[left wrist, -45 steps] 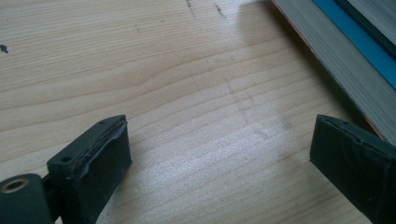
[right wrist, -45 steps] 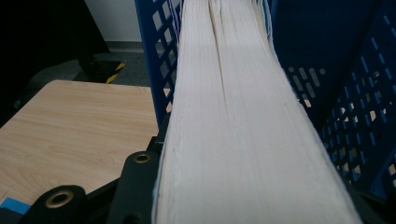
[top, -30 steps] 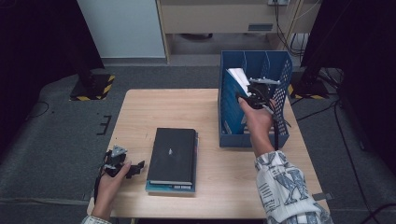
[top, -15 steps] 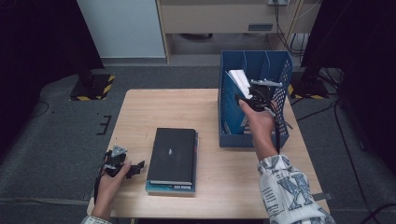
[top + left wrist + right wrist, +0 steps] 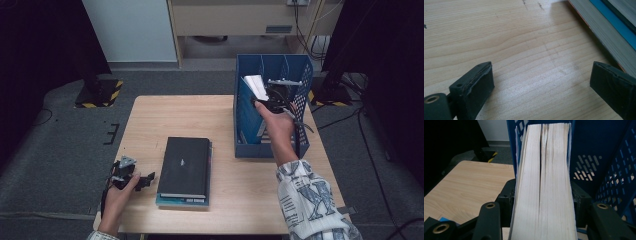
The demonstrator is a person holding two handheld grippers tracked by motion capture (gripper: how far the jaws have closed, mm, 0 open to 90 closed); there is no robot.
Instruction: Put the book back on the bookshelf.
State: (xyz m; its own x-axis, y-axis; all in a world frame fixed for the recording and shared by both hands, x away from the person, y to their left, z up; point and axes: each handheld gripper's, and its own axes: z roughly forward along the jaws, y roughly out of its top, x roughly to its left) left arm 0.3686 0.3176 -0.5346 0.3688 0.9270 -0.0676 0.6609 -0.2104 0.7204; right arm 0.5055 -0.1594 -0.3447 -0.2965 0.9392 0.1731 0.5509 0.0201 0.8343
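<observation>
the book (image 5: 544, 182) stands on edge inside the blue file rack (image 5: 300, 75) at the far right of the table (image 5: 220, 115), page edges facing the right gripper view, tipped toward the rack's left wall as the high view shows it (image 5: 256, 86). it is held upright because the rack takes things standing in its slots, not lying flat. the right gripper (image 5: 274, 97) reaches into the rack from the person's side, one jaw on each cover; its jaws have just been opening a little, and the book sits between them with the pads close on both covers, though whether they press or have just let go i cannot tell. that easing of the jaws suggests the book is being left in its slot. nearer the person, a stack of books (image 5: 185, 167) lies flat in the middle of the table, black cover on top, likely waiting its turn. the left gripper (image 5: 131, 177) rests low at the table's near left edge, just beside the stack (image 5: 609, 32), jaws wide apart over bare wood, holding nothing and kept out of the way.
</observation>
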